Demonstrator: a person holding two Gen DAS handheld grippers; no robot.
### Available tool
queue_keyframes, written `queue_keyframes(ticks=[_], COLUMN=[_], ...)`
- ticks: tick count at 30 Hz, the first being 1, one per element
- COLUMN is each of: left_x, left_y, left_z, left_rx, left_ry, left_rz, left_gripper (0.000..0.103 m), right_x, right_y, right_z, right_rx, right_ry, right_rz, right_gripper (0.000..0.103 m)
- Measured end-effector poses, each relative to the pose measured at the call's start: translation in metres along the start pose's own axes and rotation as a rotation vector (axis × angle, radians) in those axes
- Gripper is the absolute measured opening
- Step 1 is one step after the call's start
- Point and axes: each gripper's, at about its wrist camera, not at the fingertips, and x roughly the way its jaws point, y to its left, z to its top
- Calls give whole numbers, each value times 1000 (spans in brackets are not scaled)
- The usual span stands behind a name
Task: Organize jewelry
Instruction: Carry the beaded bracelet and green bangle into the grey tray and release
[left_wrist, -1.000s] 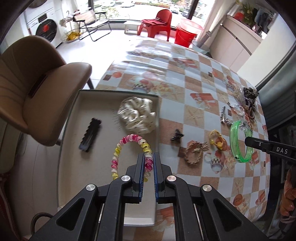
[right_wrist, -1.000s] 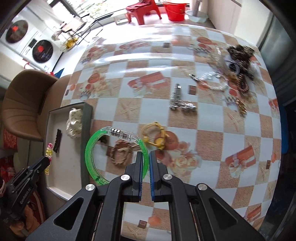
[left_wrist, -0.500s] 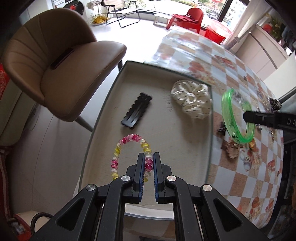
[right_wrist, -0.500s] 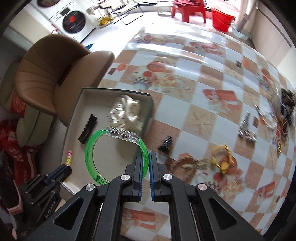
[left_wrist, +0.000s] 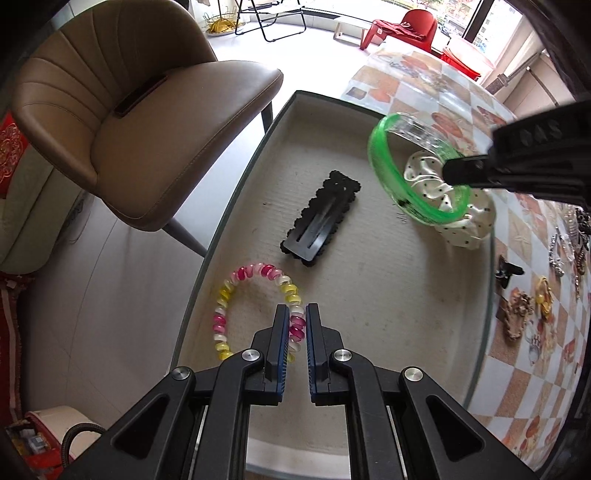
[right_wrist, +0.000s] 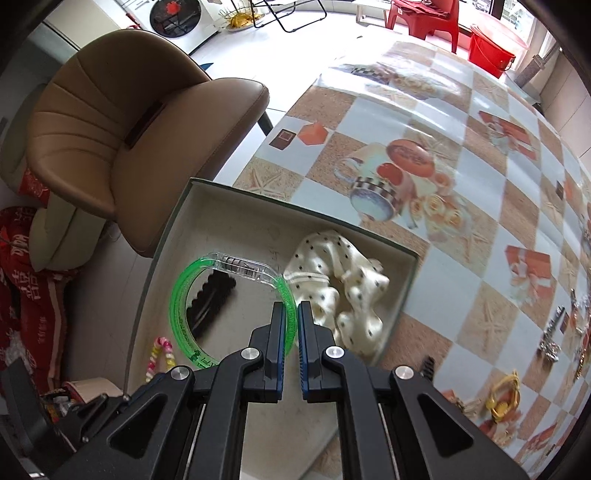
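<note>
Over the tray (left_wrist: 236, 206), right gripper (right_wrist: 291, 314) clamps green bangle (right_wrist: 177, 306) above the scrunchie (right_wrist: 343, 295); left gripper (left_wrist: 297, 321) pinches beaded bracelet (left_wrist: 236, 284) near the tray's near-left corner.

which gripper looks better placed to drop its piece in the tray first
Left, probably. The left gripper holds the pink and yellow coil bracelet low over bare tray floor. The right gripper holds the green bangle higher, over the black clip and white scrunchie.
</note>
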Motion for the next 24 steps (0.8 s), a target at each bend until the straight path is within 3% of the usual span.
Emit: queue_keyframes(ticks=[11, 22, 24], left_x=[14, 13, 16], left_y=[-8, -21, -17], left_z=[1, 3, 3], left_rx=[29, 51, 54], left_ry=[5, 22, 24], left_rz=[41, 70, 75], left_gripper=[12, 12, 12], right_x=[42, 55, 55], right_y=[-1, 3, 2], right_z=[23, 31, 32], right_rx=[30, 23, 25], right_ry=[19, 44, 51], right_rz=[-25, -4, 10], right_gripper=[7, 11, 20])
